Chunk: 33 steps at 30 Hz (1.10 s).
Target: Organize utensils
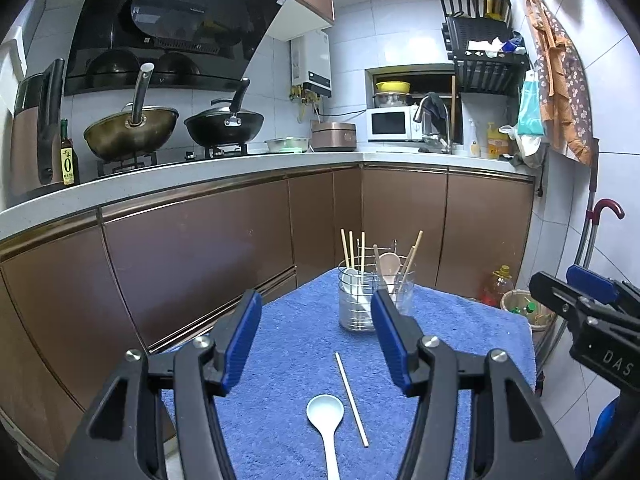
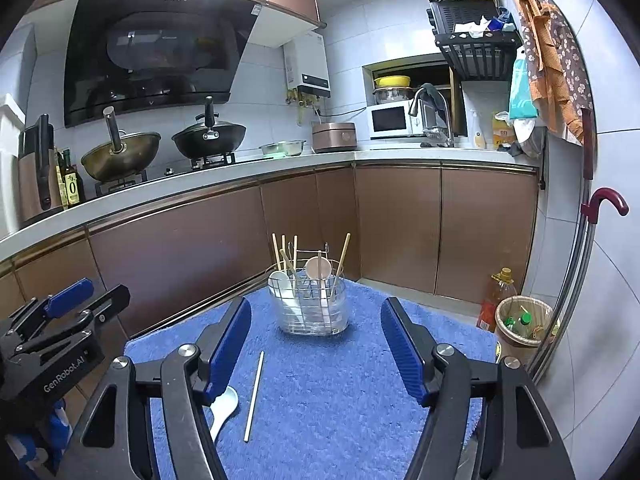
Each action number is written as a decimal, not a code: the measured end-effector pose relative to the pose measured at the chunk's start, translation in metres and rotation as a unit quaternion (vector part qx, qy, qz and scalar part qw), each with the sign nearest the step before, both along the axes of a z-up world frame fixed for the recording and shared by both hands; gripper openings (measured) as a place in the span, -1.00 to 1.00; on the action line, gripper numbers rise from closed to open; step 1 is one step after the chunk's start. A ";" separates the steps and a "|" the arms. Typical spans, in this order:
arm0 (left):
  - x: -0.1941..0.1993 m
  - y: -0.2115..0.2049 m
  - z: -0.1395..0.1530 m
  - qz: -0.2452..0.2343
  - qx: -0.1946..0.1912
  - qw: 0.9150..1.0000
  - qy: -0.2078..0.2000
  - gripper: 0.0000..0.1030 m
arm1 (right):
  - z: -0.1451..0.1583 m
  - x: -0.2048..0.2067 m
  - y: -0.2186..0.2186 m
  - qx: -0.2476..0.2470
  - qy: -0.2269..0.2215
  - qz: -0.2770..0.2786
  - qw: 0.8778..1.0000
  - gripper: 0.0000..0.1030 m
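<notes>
- Utensils still loose on the blue towel (image 1: pixel 288 320) number two: a white spoon (image 1: pixel 325 412) and a single chopstick (image 1: pixel 351 399), lying just beside each other without touching, near the front edge.
- Left gripper (image 1: pixel 316 340) hovers above them with its blue pads spread and nothing between; the spoon bowl and chopstick show in the gap below it.
- Right gripper (image 2: pixel 316 344) is likewise spread and empty, over bare towel; from its view the chopstick (image 2: pixel 254 396) lies left of centre and the spoon (image 2: pixel 224 408) is partly hidden behind its left finger.
- Further back stands the clear utensil holder (image 2: pixel 314 308) with a wire frame, already carrying several upright chopsticks, a white spoon and a beige spoon.
- Judged step: picking up one of the two loose pieces for the holder. Doing it well likely means lowering one gripper until the pads straddle the chopstick across its length, closing near the middle so it does not tip, and keeping clear of the spoon. The soft towel should let the tips sink slightly under the thin stick.
- The spoon is probably best pinched on its handle, then dropped in bowl-up like the others.
- Readable writing: "GenRobot.AI" on the left gripper's body in the right view, "DAS" on the right gripper's body in the left view, and a large "0" on a bottle label (image 1: pixel 68 168) on the counter.
</notes>
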<state>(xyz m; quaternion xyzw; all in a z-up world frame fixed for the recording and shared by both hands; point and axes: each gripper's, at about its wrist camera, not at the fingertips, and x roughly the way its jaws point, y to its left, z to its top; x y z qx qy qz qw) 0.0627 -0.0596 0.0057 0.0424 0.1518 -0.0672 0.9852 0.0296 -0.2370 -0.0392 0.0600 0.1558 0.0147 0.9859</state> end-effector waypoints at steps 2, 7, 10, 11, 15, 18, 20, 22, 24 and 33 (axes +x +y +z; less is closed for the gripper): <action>-0.002 -0.001 0.001 0.000 0.001 1.000 -0.001 0.07 | -0.001 -0.003 0.001 0.000 -0.001 0.001 1.000 0.28; -0.005 -0.002 0.003 0.000 0.006 1.000 -0.003 0.07 | -0.001 -0.008 0.001 0.000 -0.003 0.001 1.000 0.31; -0.006 -0.002 0.002 0.001 0.008 1.000 -0.006 0.07 | -0.002 -0.009 0.001 0.000 -0.002 0.000 1.000 0.31; -0.007 -0.002 0.002 0.001 0.009 1.000 -0.007 0.07 | -0.002 -0.009 0.002 -0.001 -0.002 0.000 1.000 0.31; -0.006 0.000 0.000 0.001 0.009 1.000 -0.006 0.07 | -0.003 -0.006 0.001 -0.001 0.004 0.001 1.000 0.31; -0.004 0.000 -0.003 0.002 0.011 1.000 -0.002 0.07 | -0.006 -0.002 0.002 -0.003 0.009 0.002 1.000 0.31; -0.001 0.000 -0.005 0.002 0.012 1.000 0.001 0.07 | -0.008 0.001 0.003 -0.003 0.014 0.003 1.000 0.31; 0.000 0.000 -0.007 0.002 0.013 1.000 0.004 0.07 | -0.010 0.004 0.004 -0.004 0.019 0.003 1.000 0.31; 0.002 0.000 -0.010 0.001 0.013 1.000 0.006 0.07 | -0.013 0.006 0.003 -0.004 0.023 0.003 1.000 0.31; 0.022 0.005 -0.024 -0.013 0.007 0.999 0.034 0.07 | -0.025 0.018 0.003 -0.011 0.044 0.002 0.999 0.31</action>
